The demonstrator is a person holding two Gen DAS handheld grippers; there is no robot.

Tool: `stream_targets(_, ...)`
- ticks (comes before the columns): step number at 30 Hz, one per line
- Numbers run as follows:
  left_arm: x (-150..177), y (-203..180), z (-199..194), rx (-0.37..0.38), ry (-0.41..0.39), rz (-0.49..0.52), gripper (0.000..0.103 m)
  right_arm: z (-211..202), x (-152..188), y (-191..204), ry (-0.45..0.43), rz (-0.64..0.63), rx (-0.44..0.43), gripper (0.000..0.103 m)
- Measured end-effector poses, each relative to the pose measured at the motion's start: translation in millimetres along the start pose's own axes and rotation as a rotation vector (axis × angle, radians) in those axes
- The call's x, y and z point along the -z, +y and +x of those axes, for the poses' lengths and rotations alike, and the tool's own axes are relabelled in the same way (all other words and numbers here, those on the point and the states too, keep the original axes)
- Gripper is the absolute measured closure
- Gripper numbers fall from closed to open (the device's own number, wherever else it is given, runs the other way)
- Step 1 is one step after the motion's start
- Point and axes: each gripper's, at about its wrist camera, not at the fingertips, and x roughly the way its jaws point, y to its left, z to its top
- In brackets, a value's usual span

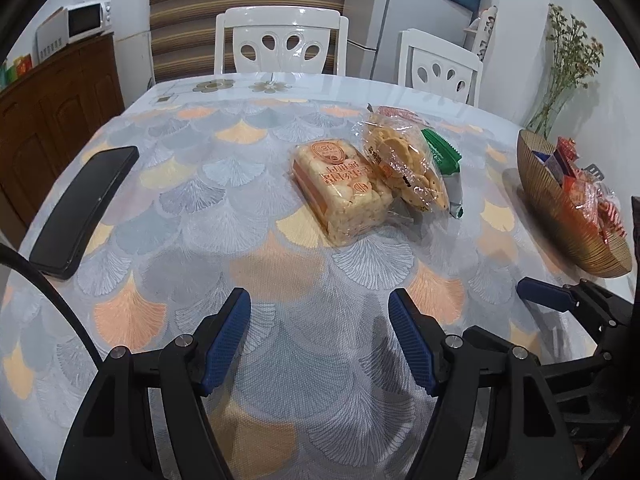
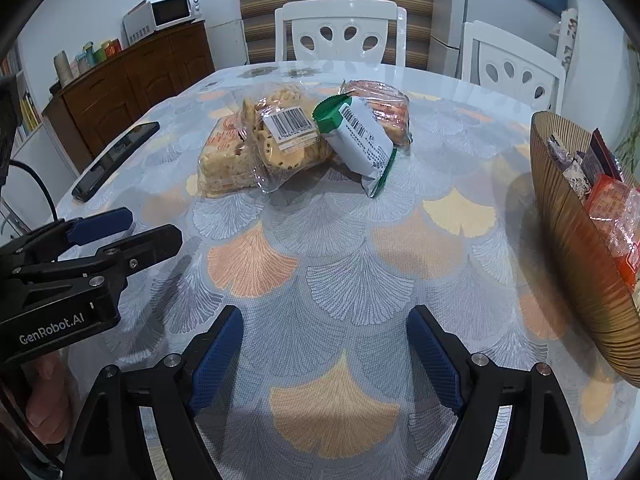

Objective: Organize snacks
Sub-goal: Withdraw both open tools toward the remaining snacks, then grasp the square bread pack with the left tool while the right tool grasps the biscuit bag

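Right wrist view gives you barcodes on cookie bag (image 2: 288,136) and green-white packet (image 2: 360,140); left wrist view shows rice-cracker pack (image 1: 340,192) label instead. Snack pile sits mid-desk, packs touching, red pack (image 2: 386,110) behind. Wooden bowl (image 2: 576,240) with snacks at right desk edge; phone (image 1: 84,208) near left edge. Your left gripper (image 1: 320,340) and right gripper (image 2: 324,352): jaws apart, nothing between, bare cloth ahead, short of pile. Chairs beyond far edge.
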Motion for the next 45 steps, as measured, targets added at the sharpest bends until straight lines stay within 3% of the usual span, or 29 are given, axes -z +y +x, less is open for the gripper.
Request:
stream_targets(2,-4.2,5.2,-1.8,0.027,0.016,-0.021,0.033,-1.8,-4.5,-6.8,0.019,0.061,-0.049,0.020)
stream_targets(4,-12.6,8.6,-8.9,0.047,0.005,-0.024,0.033,-4.8,-16.2,-21.5,0.043,0.208,-0.243,0.020)
stream_targets(6,-22.8,10.4,-16.6,0.045,-0.022,-0.017,0.033,-4.5,-30.4,-31.3,0.048,0.330,-0.377,0.020)
stream_targets(10,-46.7,20.2,-18.7,0.047,-0.050,-0.014,0.033,10.5,-64.4,-38.4,0.070,0.490,-0.476,0.020)
stream_targets(18,-57.6,25.8,9.9,0.118,-0.010,-0.027,0.035,43.6,-105.0,-37.6,0.055,0.673,-0.360,0.020)
stream_targets(22,-58.3,19.7,18.5,0.113,0.004,-0.006,0.035,60.6,-117.4,-32.6,0.088,0.678,-0.330,0.020)
stream_targets(23,-58.3,19.0,20.4,0.114,0.009,-0.006,0.035,64.0,-117.8,-31.6,0.095,0.674,-0.321,0.022)
stream_targets(24,-58.3,18.8,21.8,0.117,0.013,-0.007,0.035,65.3,-116.8,-31.4,0.102,0.666,-0.318,0.033)
stream_targets(27,-57.3,19.1,22.9,0.130,0.021,-0.014,0.035,62.4,-108.5,-36.6,0.101,0.649,-0.361,0.043)
stream_targets(31,-58.8,18.5,23.3,0.158,0.028,-0.034,0.035,49.2,-86.6,-45.3,0.122,0.644,-0.390,0.045)
stream_targets(37,-66.6,7.8,31.6,0.180,0.039,-0.084,0.035,24.2,-53.2,-43.8,0.123,0.491,-0.366,0.045)
stream_targets(45,-75.9,-7.3,64.5,0.112,0.071,-0.116,0.036,-5.0,-24.5,-29.0,0.070,0.188,-0.147,0.045)
